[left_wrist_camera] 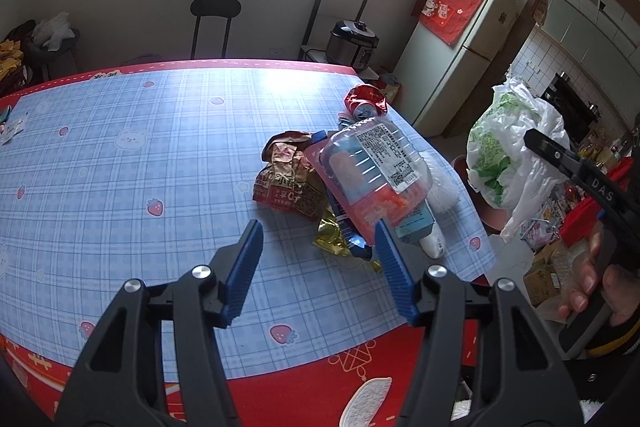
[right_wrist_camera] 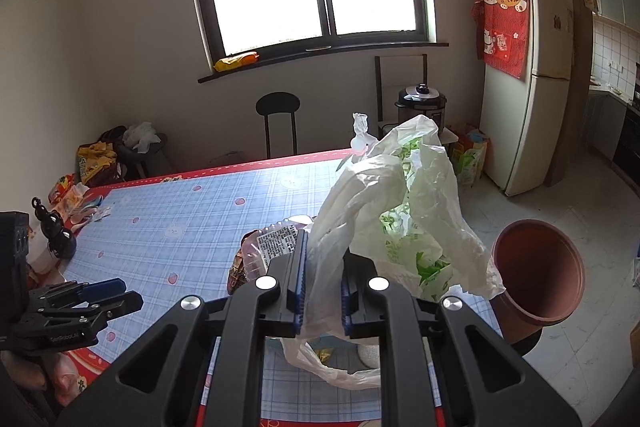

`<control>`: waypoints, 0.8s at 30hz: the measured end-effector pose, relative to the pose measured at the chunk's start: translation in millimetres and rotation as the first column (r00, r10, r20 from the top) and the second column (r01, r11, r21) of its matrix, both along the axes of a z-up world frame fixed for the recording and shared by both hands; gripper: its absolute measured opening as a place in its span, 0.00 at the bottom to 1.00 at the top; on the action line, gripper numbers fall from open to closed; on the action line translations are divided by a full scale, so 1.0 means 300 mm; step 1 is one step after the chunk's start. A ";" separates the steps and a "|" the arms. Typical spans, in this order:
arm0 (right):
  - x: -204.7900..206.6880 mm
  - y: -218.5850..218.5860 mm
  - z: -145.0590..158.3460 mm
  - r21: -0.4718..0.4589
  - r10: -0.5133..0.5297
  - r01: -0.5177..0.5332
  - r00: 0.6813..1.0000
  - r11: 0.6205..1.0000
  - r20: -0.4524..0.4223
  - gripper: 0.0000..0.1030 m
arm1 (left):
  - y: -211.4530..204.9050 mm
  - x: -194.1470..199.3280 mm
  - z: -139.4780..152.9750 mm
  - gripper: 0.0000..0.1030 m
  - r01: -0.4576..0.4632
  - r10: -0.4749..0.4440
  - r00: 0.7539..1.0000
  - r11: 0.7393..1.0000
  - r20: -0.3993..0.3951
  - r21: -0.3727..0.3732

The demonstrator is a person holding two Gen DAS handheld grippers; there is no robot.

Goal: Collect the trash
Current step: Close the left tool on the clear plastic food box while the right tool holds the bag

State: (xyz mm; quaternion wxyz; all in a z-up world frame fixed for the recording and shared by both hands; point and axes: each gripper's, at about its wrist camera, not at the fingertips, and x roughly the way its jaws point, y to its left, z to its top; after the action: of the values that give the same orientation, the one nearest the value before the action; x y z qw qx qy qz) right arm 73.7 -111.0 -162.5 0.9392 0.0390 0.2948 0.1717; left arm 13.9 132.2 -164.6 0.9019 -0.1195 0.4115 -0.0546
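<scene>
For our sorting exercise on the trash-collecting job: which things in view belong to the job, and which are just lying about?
Belong to the job:
plastic bag, clamped in the right gripper
plastic bottle
crushed can
snack wrapper
gold wrapper
left gripper, open

Just lying about:
fridge
rice cooker
stool

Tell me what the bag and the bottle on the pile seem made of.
Bag: thin plastic film, white with green print, translucent and crinkled. Bottle: clear, glossy plastic, probably rigid; ribbed wall, contents showing through, printed paper-like label.
</scene>
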 end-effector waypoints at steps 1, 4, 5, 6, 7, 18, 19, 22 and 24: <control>0.007 -0.023 -0.004 0.013 0.013 -0.013 1.000 1.000 -0.004 0.15 | -0.017 -0.001 0.004 0.57 -0.013 0.013 1.000 1.000 0.004 0.001; 0.023 -0.104 -0.013 0.060 0.052 -0.052 0.999 0.997 -0.011 0.14 | -0.065 0.004 0.013 0.57 -0.071 0.071 0.997 0.997 -0.010 -0.038; 0.026 -0.131 -0.012 0.069 0.068 -0.068 0.998 0.995 -0.003 0.14 | -0.081 0.005 0.015 0.57 -0.086 0.085 0.996 0.994 -0.017 -0.061; 0.029 -0.158 -0.012 0.075 0.086 -0.086 0.996 0.993 0.005 0.14 | -0.102 0.009 0.012 0.57 -0.095 0.094 0.995 0.992 -0.025 -0.078; 0.035 -0.191 -0.018 0.081 0.102 -0.102 0.995 0.991 0.008 0.14 | -0.125 0.013 0.008 0.57 -0.110 0.108 0.994 0.990 -0.034 -0.087; 0.144 -0.414 -0.110 0.158 0.228 -0.216 0.972 0.964 -0.059 0.14 | -0.254 -0.032 -0.050 0.57 -0.314 0.291 0.948 0.918 -0.126 -0.242; 0.152 -0.412 -0.120 0.162 0.233 -0.220 0.970 0.962 -0.070 0.14 | -0.257 -0.036 -0.052 0.57 -0.322 0.297 0.945 0.914 -0.133 -0.248; 0.170 -0.387 -0.142 0.167 0.249 -0.230 0.963 0.959 -0.103 0.14 | -0.239 -0.033 -0.048 0.59 -0.329 0.301 0.943 0.903 -0.139 -0.275; 0.175 -0.372 -0.142 0.155 0.251 -0.234 0.963 0.960 -0.099 0.14 | -0.214 -0.008 -0.048 0.63 -0.326 0.302 0.945 0.901 -0.126 -0.287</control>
State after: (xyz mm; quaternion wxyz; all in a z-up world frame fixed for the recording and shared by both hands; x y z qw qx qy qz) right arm 126.3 -222.7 -205.2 0.8869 0.0792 0.3393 0.3034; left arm 11.5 67.9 -179.1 0.8527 -0.3236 0.4088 0.0337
